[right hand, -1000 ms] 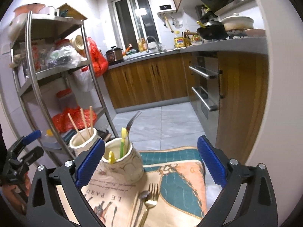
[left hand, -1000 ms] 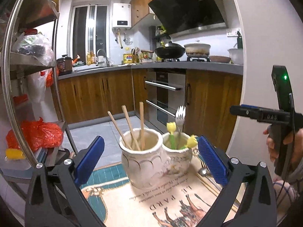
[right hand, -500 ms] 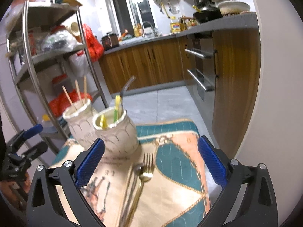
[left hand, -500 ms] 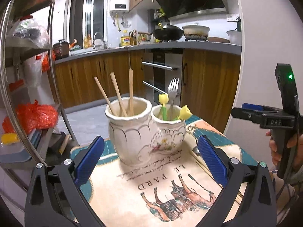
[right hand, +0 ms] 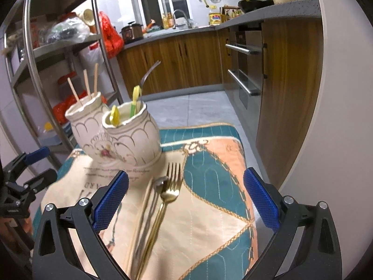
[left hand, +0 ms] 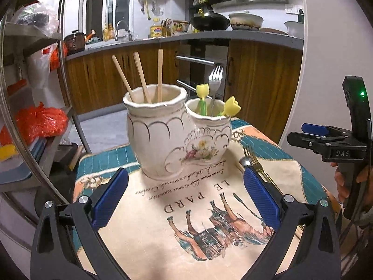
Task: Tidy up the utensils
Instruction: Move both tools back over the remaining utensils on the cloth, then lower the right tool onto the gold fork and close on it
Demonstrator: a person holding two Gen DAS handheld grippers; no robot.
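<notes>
While both tongs (left hand: 185,194) (right hand: 185,194) gape empty, scalloped ceramic holder (left hand: 172,135), gold fork (right hand: 171,186) on mat.

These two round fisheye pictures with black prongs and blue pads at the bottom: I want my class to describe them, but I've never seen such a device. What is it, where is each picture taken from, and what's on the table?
No robot here: a person holds a hand-operated gripper in each hand, each with a camera looking forward along its two fingers. One picture is from the left gripper, the other from the right gripper. Both are open and hold nothing. On the printed cloth stands a white double ceramic holder: three wooden chopsticks in one cup, a silver fork and yellow-topped picks in the other. A gold fork and a spoon lie loose on the cloth beside it, with other thin pieces too blurred to name.
</notes>
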